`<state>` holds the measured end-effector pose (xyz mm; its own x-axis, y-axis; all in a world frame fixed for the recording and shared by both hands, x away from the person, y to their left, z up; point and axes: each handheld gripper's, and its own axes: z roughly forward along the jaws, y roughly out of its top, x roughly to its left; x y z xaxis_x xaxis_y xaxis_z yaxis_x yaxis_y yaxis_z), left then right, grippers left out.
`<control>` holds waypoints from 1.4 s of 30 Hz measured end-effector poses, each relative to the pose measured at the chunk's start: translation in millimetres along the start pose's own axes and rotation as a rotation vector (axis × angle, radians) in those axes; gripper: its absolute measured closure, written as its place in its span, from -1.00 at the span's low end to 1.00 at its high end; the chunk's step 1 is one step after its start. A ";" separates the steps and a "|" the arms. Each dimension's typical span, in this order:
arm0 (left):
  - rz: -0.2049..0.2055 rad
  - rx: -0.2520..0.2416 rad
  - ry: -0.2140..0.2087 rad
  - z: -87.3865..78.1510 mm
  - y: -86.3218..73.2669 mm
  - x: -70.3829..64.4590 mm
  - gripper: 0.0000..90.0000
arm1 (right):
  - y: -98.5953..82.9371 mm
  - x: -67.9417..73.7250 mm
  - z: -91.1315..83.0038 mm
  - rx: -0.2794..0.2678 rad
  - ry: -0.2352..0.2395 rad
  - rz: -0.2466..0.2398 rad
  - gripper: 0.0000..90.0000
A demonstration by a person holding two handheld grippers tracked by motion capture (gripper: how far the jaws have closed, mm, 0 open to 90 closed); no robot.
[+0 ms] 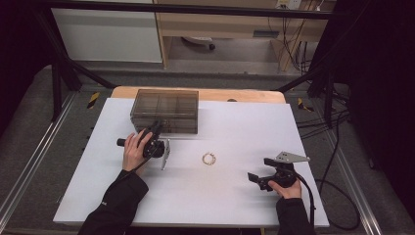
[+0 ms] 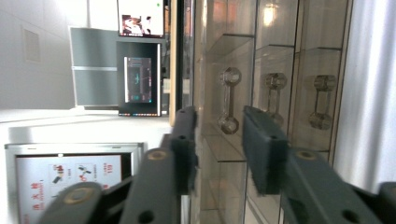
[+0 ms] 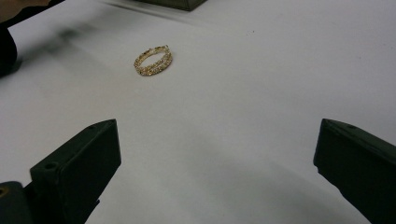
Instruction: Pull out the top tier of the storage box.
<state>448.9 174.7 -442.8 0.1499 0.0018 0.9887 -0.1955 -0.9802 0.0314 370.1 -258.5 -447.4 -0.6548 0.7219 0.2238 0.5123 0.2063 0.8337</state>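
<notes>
Gold bracelet (image 3: 153,60) lies flat mid-counter (image 1: 235,196), between both grippers. Likely light, thin, slippery — pinch across rim. Right gripper (image 1: 261,172) released wide, well short of it. Left gripper (image 2: 219,140) parted at smoky drawer box (image 1: 165,109) handle (image 2: 228,100), touching nothing.

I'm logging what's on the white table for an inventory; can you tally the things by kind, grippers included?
Smoky clear drawer box: 1
Gold bracelet: 1
Handheld grippers: 2, left gripper and right gripper
Total: 4

Left claw (image 1: 157,128) is tipped sideways with jaws narrowly apart; right claw (image 1: 256,170) gapes wide, held low.
</notes>
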 end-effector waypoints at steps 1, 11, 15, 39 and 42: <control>-0.004 0.002 -0.008 0.8 -0.2 0.2 0.31 | 0.0 0.0 0.0 0.000 0.000 0.000 -0.97; 0.010 0.020 -0.042 9.9 -4.8 -1.8 0.12 | 0.0 0.0 0.0 0.000 0.000 -0.002 -0.97; 0.015 0.025 -0.037 10.6 -5.8 -1.2 0.17 | -0.1 -0.1 0.0 0.000 0.000 -0.001 -0.97; 0.024 0.026 -0.028 7.4 -5.6 -0.4 0.32 | -0.1 -0.1 0.1 0.001 0.001 0.000 -0.97; 0.023 0.029 -0.028 5.9 -5.1 -0.6 0.32 | -0.1 -0.1 0.4 0.001 0.002 -0.001 -0.97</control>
<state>455.5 178.6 -444.3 0.1725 -0.0255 0.9847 -0.1711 -0.9852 0.0045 370.3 -258.4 -447.7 -0.6565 0.7204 0.2238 0.5122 0.2079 0.8333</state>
